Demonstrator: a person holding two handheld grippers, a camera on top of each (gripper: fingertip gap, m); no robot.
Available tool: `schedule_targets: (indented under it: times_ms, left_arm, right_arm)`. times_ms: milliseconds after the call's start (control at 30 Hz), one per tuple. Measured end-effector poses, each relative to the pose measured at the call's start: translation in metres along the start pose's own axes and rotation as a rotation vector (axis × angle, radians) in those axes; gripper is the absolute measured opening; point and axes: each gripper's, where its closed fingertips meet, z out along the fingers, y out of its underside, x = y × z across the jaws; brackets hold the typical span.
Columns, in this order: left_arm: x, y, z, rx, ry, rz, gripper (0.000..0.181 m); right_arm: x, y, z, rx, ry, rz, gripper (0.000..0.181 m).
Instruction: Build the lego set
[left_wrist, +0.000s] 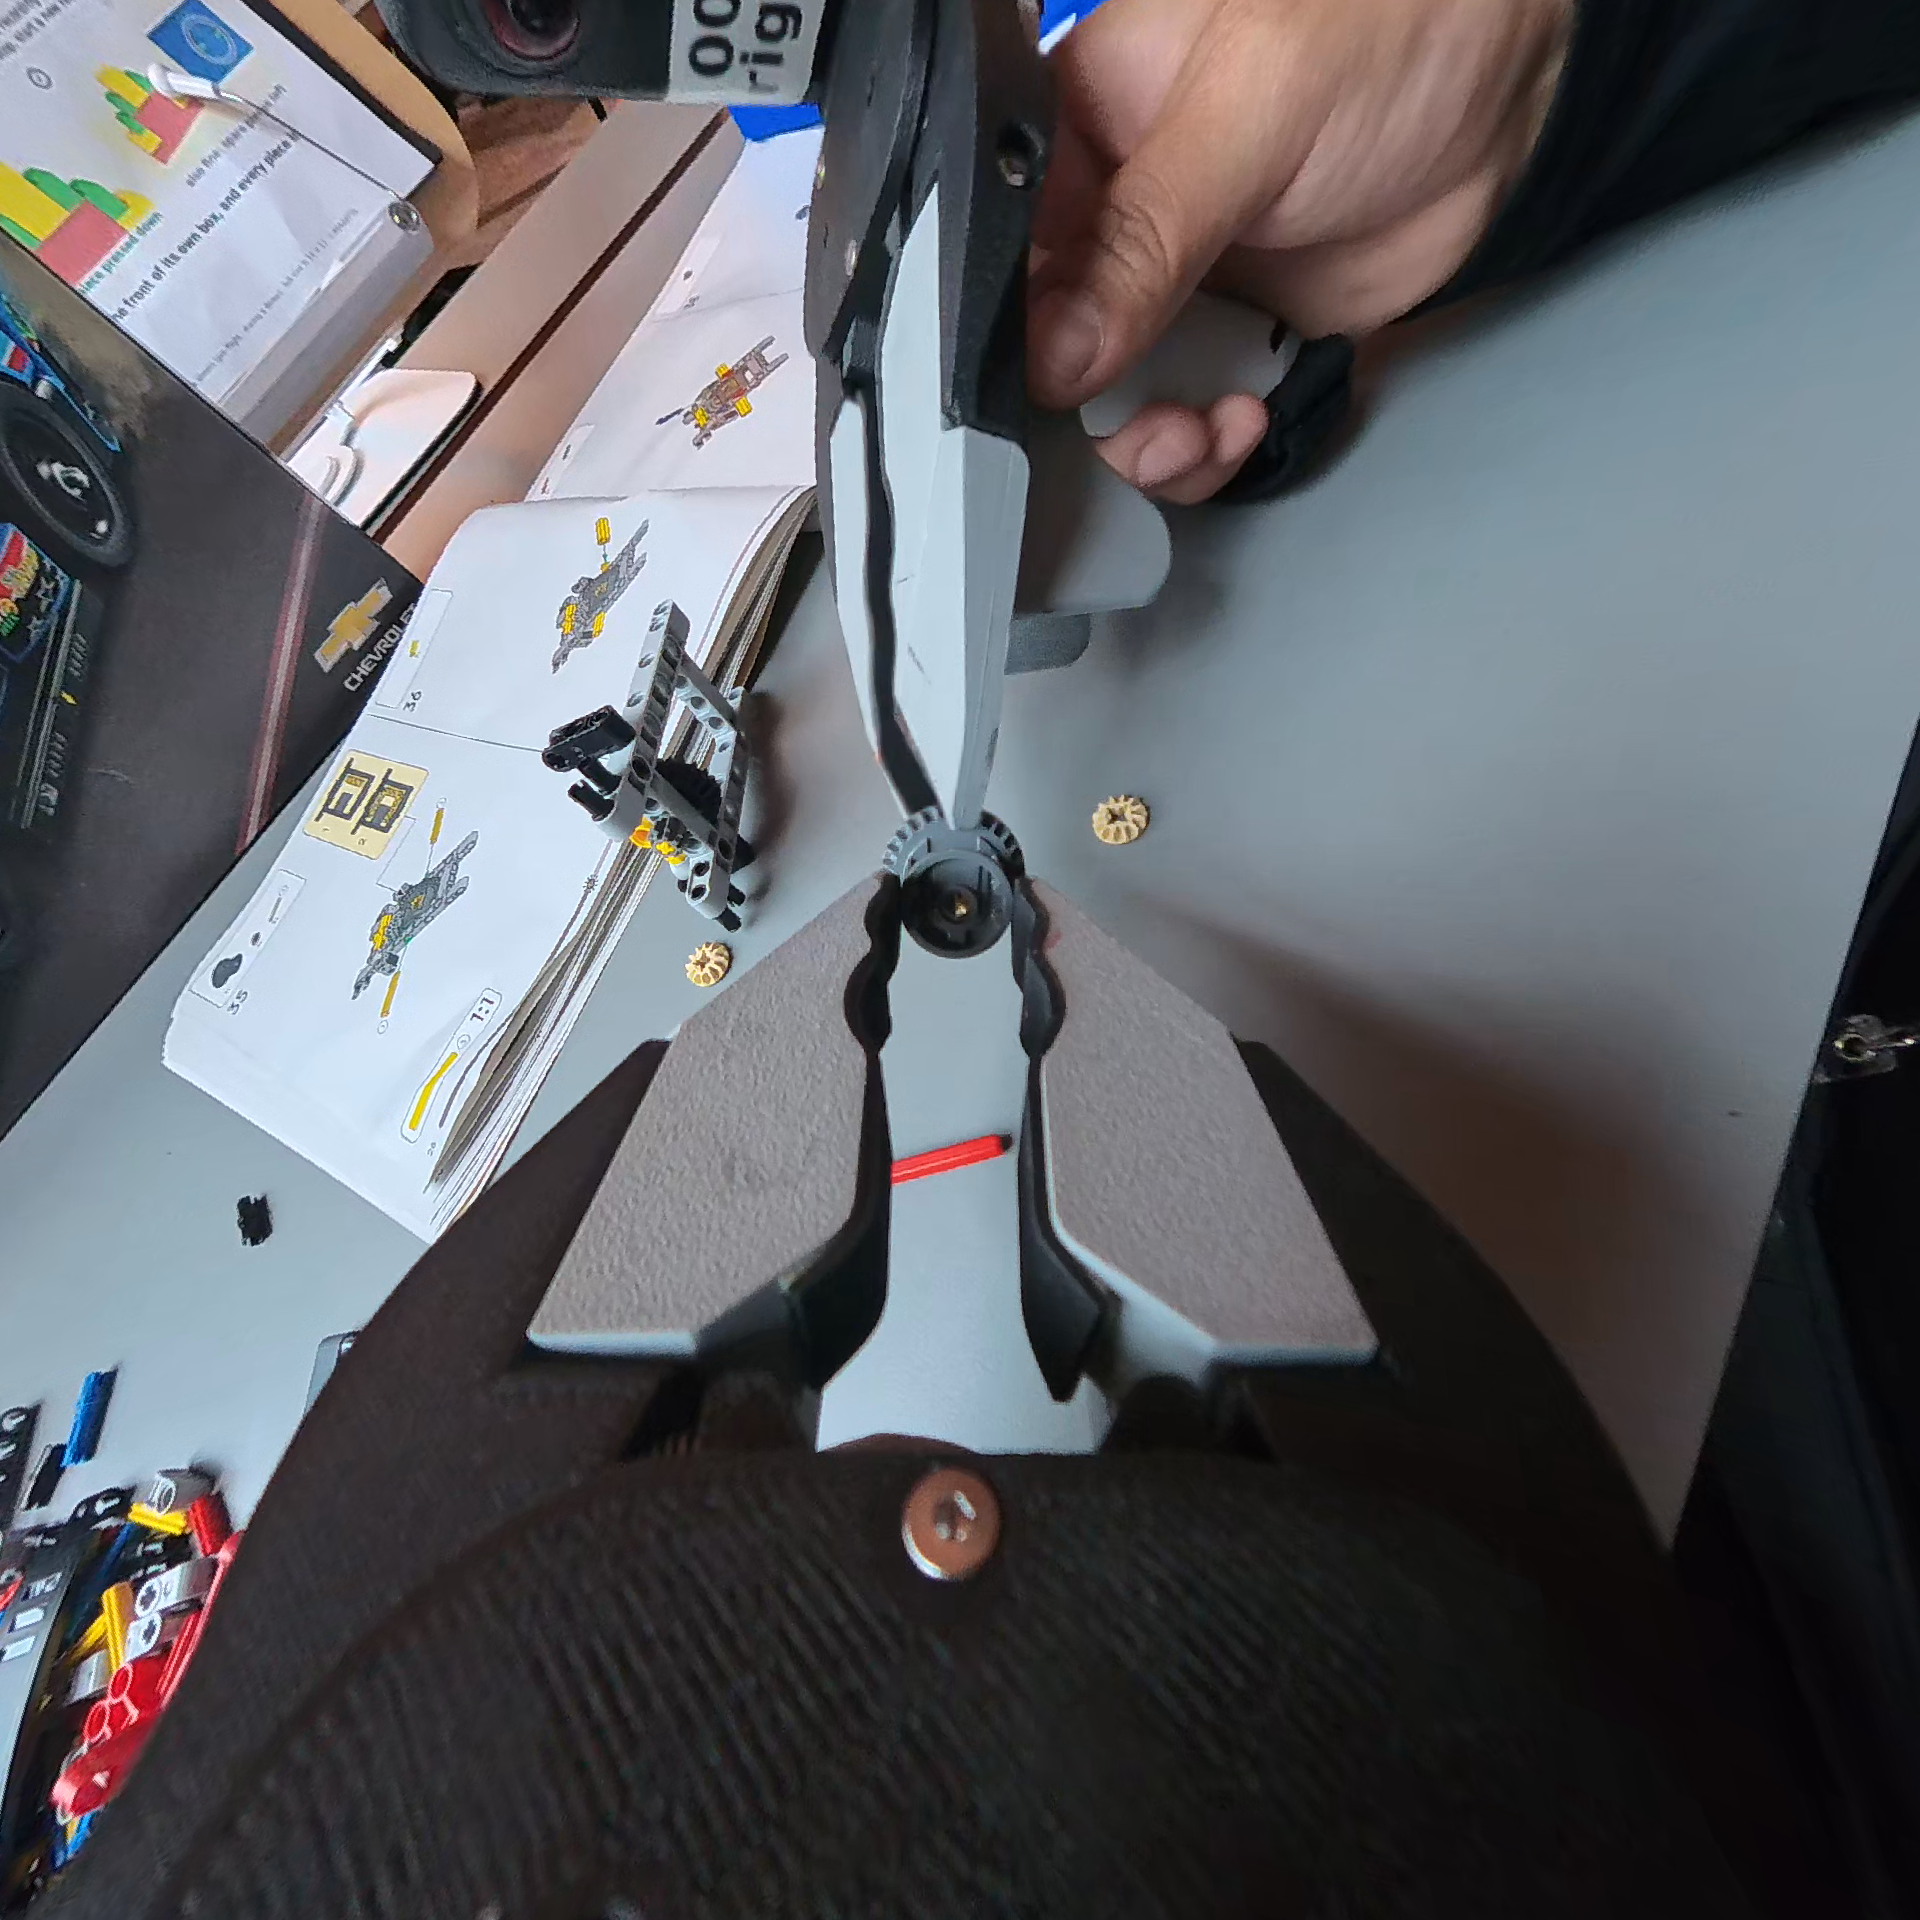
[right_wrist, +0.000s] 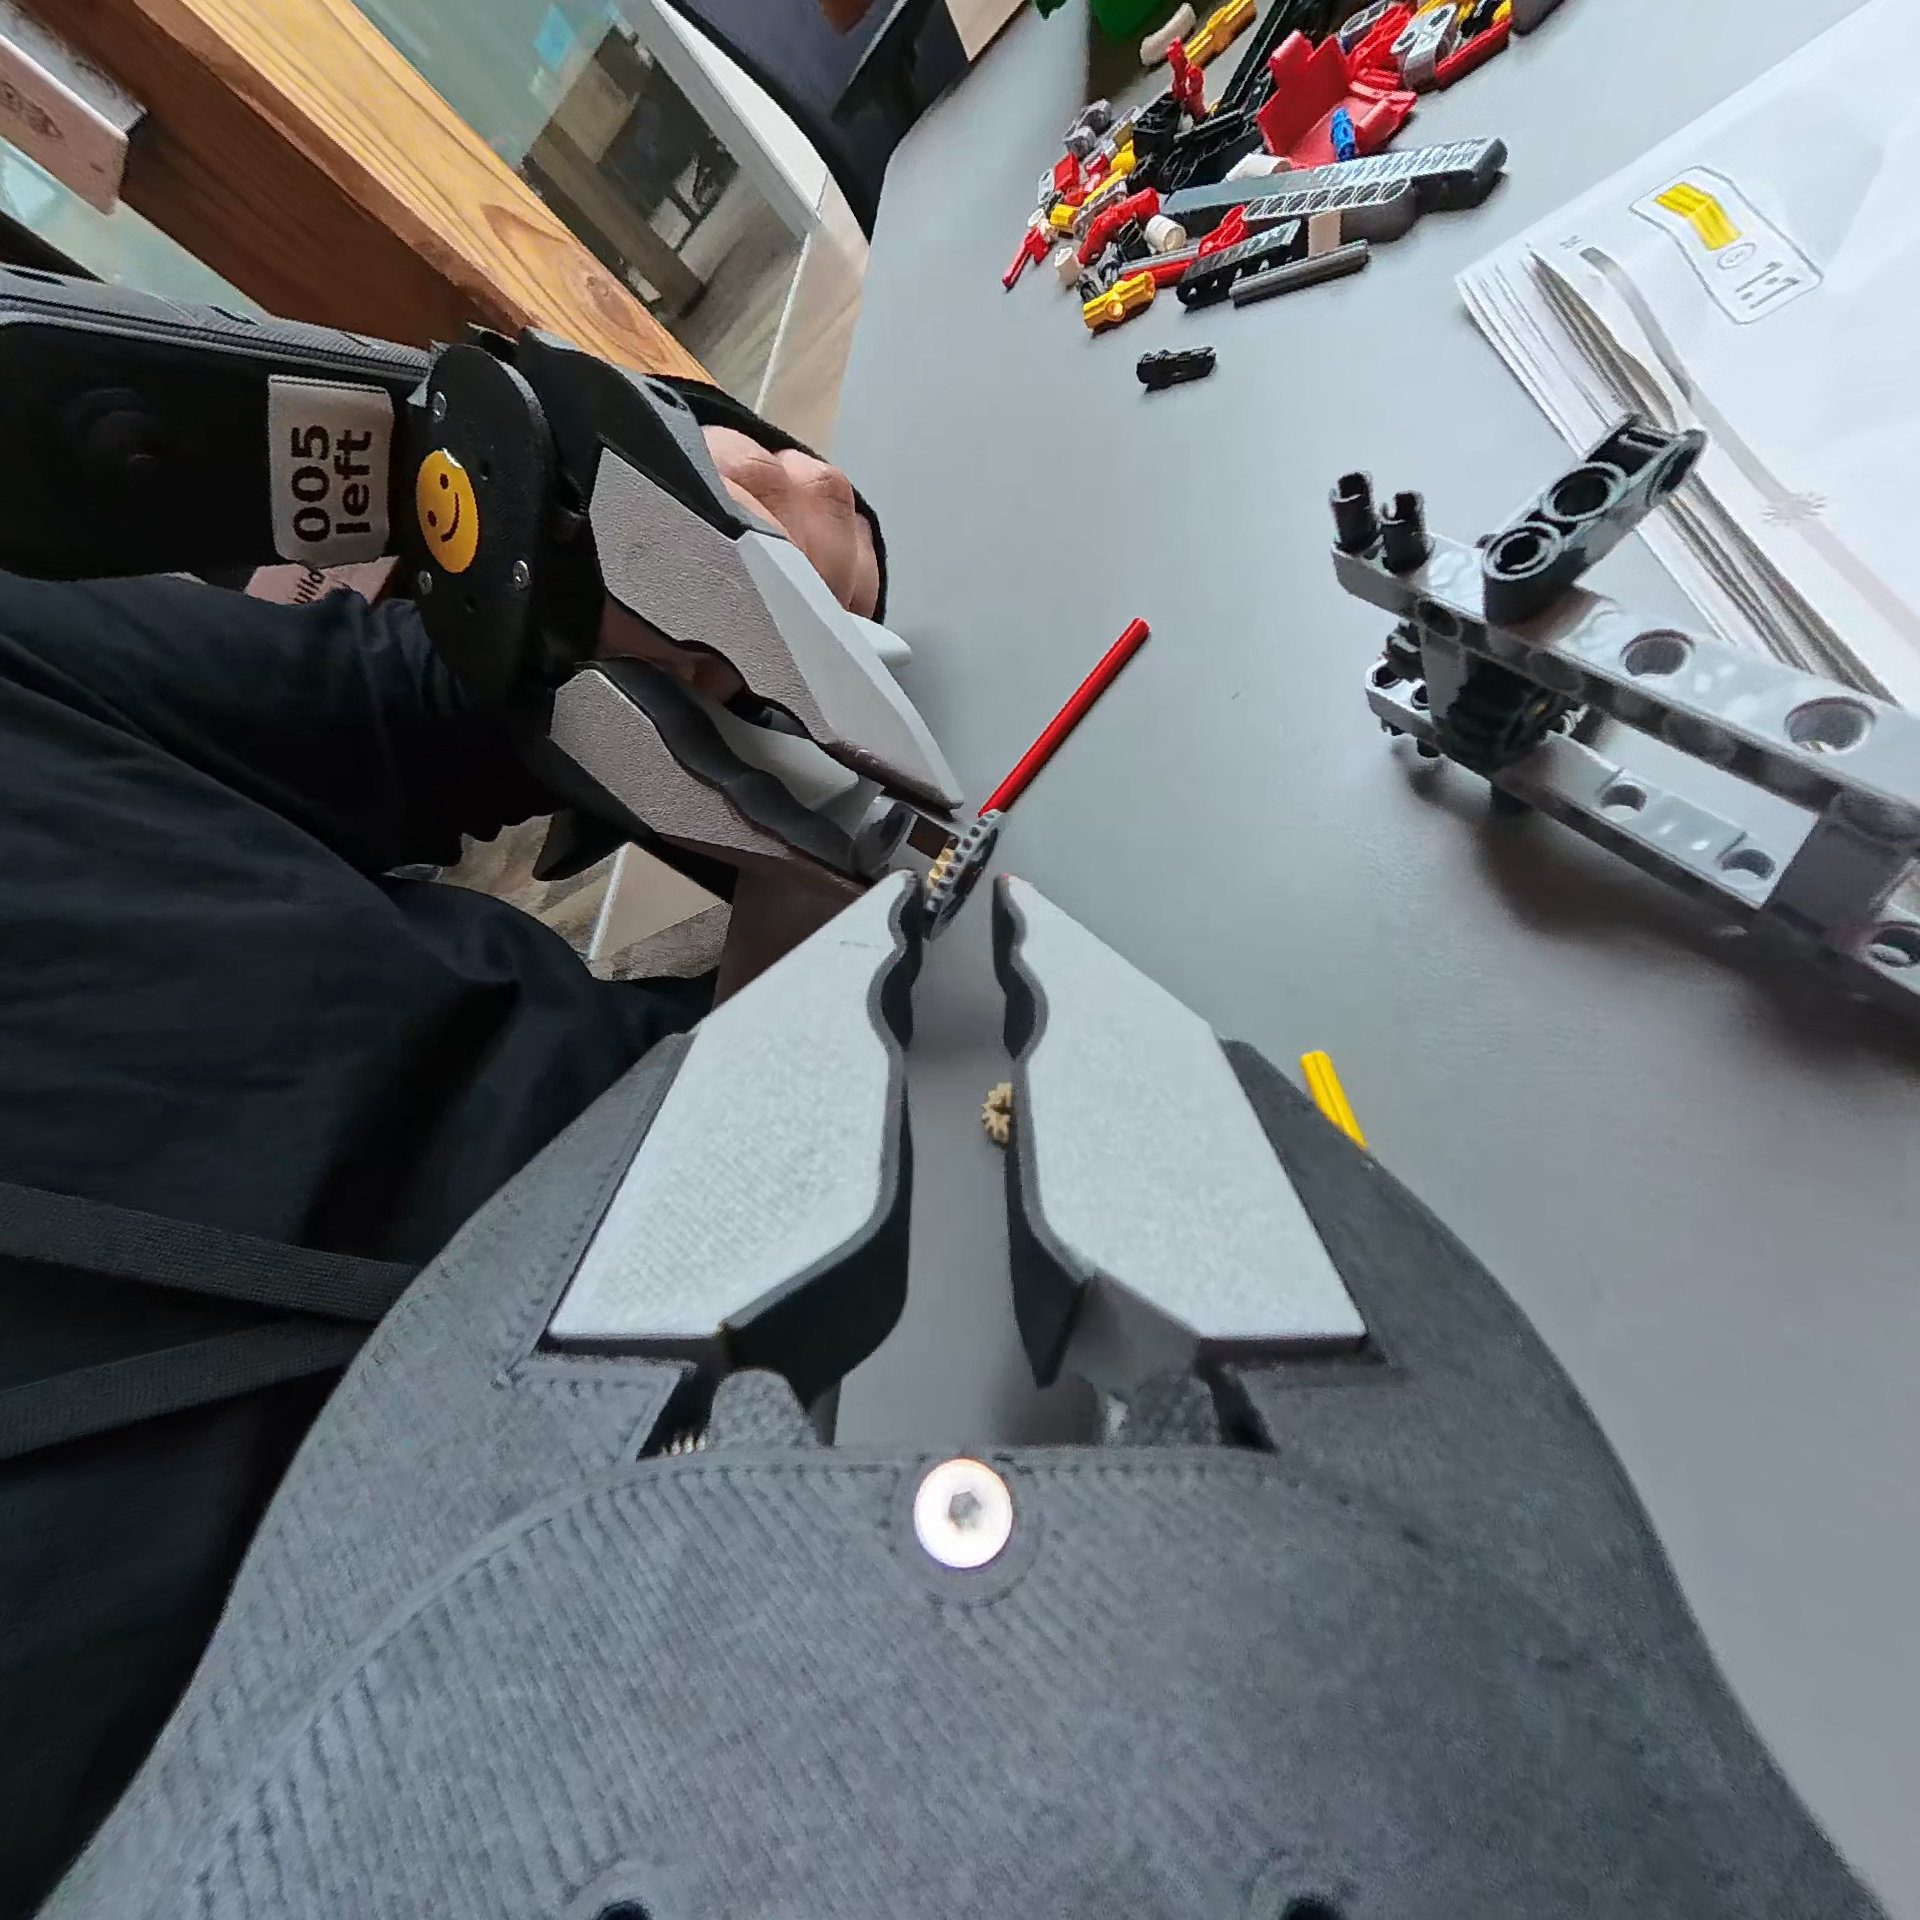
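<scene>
Two grippers met at dark grey gear assembly (left_wrist: 951, 883): left gripper (left_wrist: 954, 902) clamped on it, right gripper (right_wrist: 951, 891) slightly parted beside it.

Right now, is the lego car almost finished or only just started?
Only started, it seems. Done: one small grey frame stands by the open booklet. In hand: the left gripper holds a round grey gear piece, and the right gripper touches its rim. Left: a red axle, two tan gears, and a big pile of loose parts.
</scene>
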Motion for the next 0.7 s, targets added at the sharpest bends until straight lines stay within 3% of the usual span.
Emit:
schedule_targets:
  times_ms: [133,700]
  left_arm:
    - [-0.0007,0.0011,0.0004,-0.009,-0.007,0.004,0.019]
    - [0.0022,0.0095,0.0025,-0.036,0.030,-0.081,0.021]
  right_arm:
    - [-0.0022,-0.0002,0.0011,0.001,-0.018,0.001,0.002]
    - [0.0061,0.0025,0.0041,-0.023,0.017,0.023,0.000]
